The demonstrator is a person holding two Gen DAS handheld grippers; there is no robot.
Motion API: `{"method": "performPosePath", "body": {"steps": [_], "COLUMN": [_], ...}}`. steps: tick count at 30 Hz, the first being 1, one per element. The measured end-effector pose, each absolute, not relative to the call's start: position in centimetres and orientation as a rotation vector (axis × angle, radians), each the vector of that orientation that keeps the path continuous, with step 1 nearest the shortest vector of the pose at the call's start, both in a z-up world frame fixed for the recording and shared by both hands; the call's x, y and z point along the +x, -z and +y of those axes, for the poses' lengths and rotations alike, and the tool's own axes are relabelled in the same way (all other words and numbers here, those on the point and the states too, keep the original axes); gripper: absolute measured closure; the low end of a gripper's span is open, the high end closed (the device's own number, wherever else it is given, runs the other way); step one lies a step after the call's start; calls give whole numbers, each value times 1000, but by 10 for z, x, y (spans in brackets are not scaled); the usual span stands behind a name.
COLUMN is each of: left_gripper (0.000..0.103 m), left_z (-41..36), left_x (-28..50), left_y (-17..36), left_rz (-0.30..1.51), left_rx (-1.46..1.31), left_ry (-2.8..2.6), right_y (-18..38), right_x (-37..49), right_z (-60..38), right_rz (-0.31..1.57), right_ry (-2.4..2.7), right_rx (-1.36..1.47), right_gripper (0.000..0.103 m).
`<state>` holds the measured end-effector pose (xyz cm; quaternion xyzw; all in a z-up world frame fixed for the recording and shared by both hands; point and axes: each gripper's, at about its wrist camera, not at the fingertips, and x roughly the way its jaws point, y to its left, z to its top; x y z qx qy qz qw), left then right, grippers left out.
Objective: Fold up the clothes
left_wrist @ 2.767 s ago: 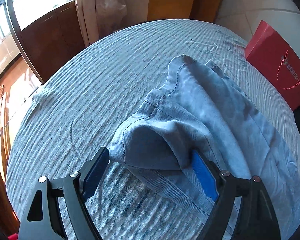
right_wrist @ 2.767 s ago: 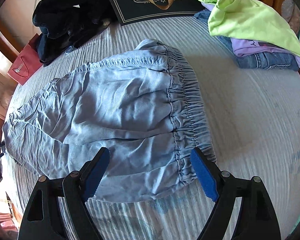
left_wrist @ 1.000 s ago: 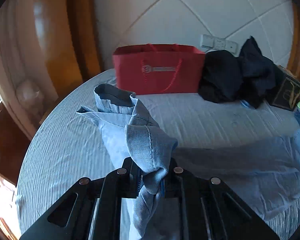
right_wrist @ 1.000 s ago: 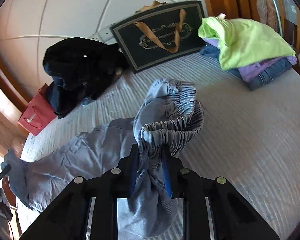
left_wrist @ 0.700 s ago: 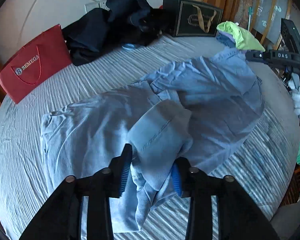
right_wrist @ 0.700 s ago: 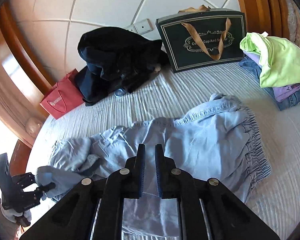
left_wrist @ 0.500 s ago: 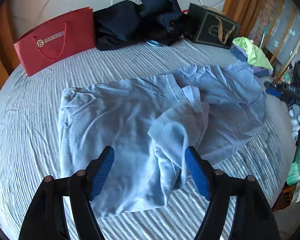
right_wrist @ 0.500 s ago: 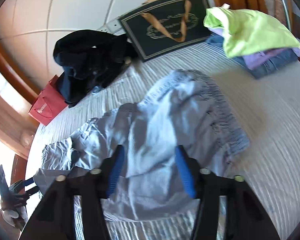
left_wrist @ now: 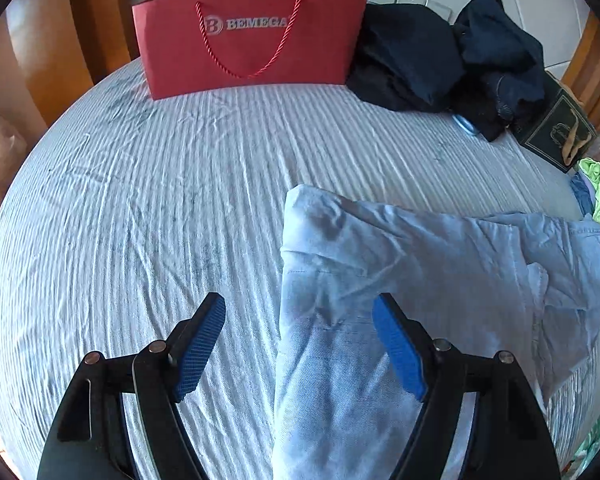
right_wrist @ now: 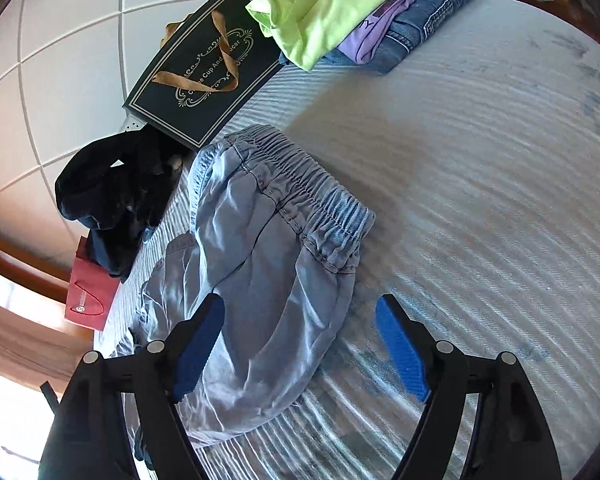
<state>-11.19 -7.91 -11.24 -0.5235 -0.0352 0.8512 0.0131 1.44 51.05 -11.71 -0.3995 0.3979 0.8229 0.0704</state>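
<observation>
Light blue trousers (left_wrist: 420, 280) folded on striped bed (left_wrist: 140, 200), left hand-held gripper (left_wrist: 300, 344) spread over their 9 o'clock edge, right hand-held gripper (right_wrist: 300, 344) spread near elastic waistband (right_wrist: 312, 200), red bag (left_wrist: 248, 36) at 12 o'clock

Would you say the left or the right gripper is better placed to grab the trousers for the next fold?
Probably left. The left gripper is open with the trousers already running between its fingers. The right gripper is open too, but mostly over bare bed beside the waistband.
</observation>
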Motion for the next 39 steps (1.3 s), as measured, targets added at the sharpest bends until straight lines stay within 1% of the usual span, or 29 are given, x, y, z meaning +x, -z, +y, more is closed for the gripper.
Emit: {"method": "performPosePath", "body": {"steps": [2, 4, 5, 7, 8, 9, 10, 11, 13, 14, 15, 16, 17, 18, 19, 22, 23, 24, 26, 27, 28, 30, 32, 33, 34, 35, 36, 37, 39], "left_gripper": [26, 26, 26, 26, 29, 33, 46, 61, 70, 70, 72, 73, 73, 73, 73, 73, 73, 73, 73, 73, 73, 73, 73, 73, 73, 73, 73, 73, 72], "left_z": [-85, -89, -88, -84, -82, -79, -76, -72, -68, -67, -69, -71, -74, -77, -80, -92, -97, -102, -112, -117, -122, -129, -133, -134, -134, -134, -133, -133, -131], "left_x": [-116, -119, -120, -118, -118, -117, -116, -114, -114, -115, -117, -118, -119, -119, -119, -118, -119, -118, -115, -113, -111, -107, -103, -102, -100, -99, -98, -97, -98], "left_y": [124, 135, 137, 138, 139, 139, 138, 136, 134, 134, 133, 132, 132, 130, 127, 117, 114, 112, 107, 104, 101, 95, 89, 86, 84, 83, 84, 85, 92], "left_rz": [-151, -201, -194, -156, -136, -109, -102, -106, -114, -109, -118, -135, -152, -166, -170, -182, -185, -187, -187, -184, -182, -178, -164, -153, -138, -126, -124, -126, -122], "left_rx": [-1663, -1700, -1701, -1692, -1687, -1678, -1667, -1656, -1655, -1651, -1651, -1653, -1655, -1655, -1651, -1630, -1626, -1620, -1603, -1596, -1589, -1569, -1545, -1532, -1522, -1515, -1513, -1512, -1536], "left_ry": [-2656, -2641, -2636, -2632, -2630, -2629, -2619, -2606, -2609, -2621, -2628, -2632, -2636, -2641, -2647, -2667, -2671, -2678, -2691, -2694, -2696, -2701, -2701, -2696, -2693, -2688, -2679, -2669, -2649], "right_y": [117, 121, 125, 126, 126, 126, 126, 127, 131, 132, 134, 137, 137, 134, 130, 104, 90, 75, 41, 26, 13, 3, 10, 18, 27, 36, 44, 50, 63], "right_x": [4, -10, -15, -20, -21, -21, -21, -23, -36, -44, -50, -54, -54, -52, -49, -45, -45, -45, -46, -48, -50, -55, -54, -51, -44, -35, -24, -14, 4], "right_z": [507, 504, 504, 500, 498, 495, 492, 487, 470, 461, 455, 454, 456, 458, 459, 448, 438, 426, 394, 372, 349, 312, 301, 304, 312, 323, 334, 347, 371], "right_rz": [1175, 1138, 1131, 1093, 1074, 1056, 1046, 1045, 1047, 1000, 992, 1027, 1066, 1110, 1147, 1165, 1152, 1130, 1067, 1027, 979, 879, 842, 854, 882, 913, 936, 965, 1051], "right_ry": [-2487, -2466, -2449, -2435, -2429, -2421, -2408, -2408, -2477, -2501, -2518, -2517, -2514, -2525, -2542, -2656, -2719, -2790, -2945, -3023, -3097, -3157, -3094, -3038, -2978, -2920, -2866, -2821, -2734], "right_rx": [-1197, -1218, -1229, -1191, -1166, -1140, -1115, -1106, -1194, -1243, -1280, -1295, -1276, -1241, -1208, -1157, -1149, -1140, -1140, -1162, -1194, -1269, -1287, -1287, -1280, -1265, -1240, -1214, -1167], "right_gripper": [25, 19, 18, 13, 11, 10, 10, 11, 47, 53, 69, 75, 76, 80, 80, 82, 83, 89, 91, 100, 101, 101, 100, 98, 93, 77, 54, 37, 35]}}
